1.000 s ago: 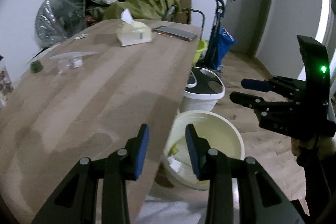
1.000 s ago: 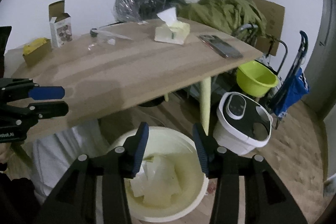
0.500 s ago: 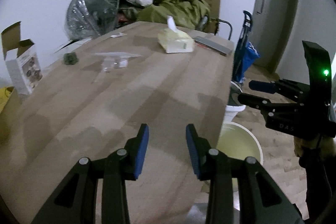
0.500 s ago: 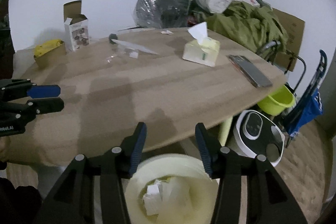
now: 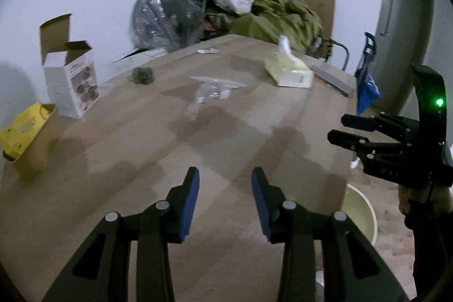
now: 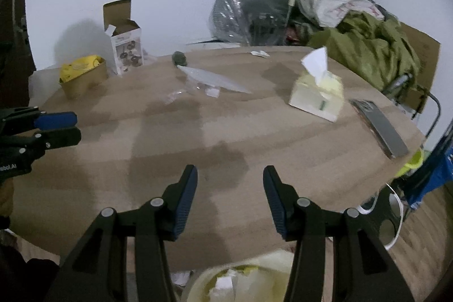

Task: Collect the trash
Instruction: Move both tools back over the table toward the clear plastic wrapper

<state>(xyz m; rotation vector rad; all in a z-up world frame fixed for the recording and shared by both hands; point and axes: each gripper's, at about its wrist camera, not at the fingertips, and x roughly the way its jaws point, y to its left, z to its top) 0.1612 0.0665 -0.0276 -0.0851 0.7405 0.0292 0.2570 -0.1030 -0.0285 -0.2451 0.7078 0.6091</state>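
Trash lies on the wooden table (image 5: 127, 160): a clear plastic wrapper (image 5: 212, 88) (image 6: 209, 81), a dark green crumpled wad (image 5: 143, 75) (image 6: 179, 58) and a small white scrap (image 5: 208, 50) (image 6: 259, 53) at the far end. My left gripper (image 5: 225, 174) hangs open over the near tabletop with nothing between its fingers. My right gripper (image 6: 229, 171) is open and empty too, above the table's near edge. A cream bucket (image 6: 240, 282) (image 5: 361, 211) holding paper trash stands on the floor below that edge. Each gripper shows in the other's view, the right gripper (image 5: 337, 128) and the left gripper (image 6: 75, 126).
A tissue box (image 6: 317, 95) and a phone (image 6: 379, 129) lie on the table's right part. An opened white carton (image 6: 126, 47) and a brown box with a yellow bag (image 6: 82, 75) stand at the left. A wrapped fan and heaped clothes sit behind the table.
Both grippers have swung from above the bucket to over the tabletop. The bucket has slid to the lower edge of both views. Both pairs of jaws stay apart and empty.
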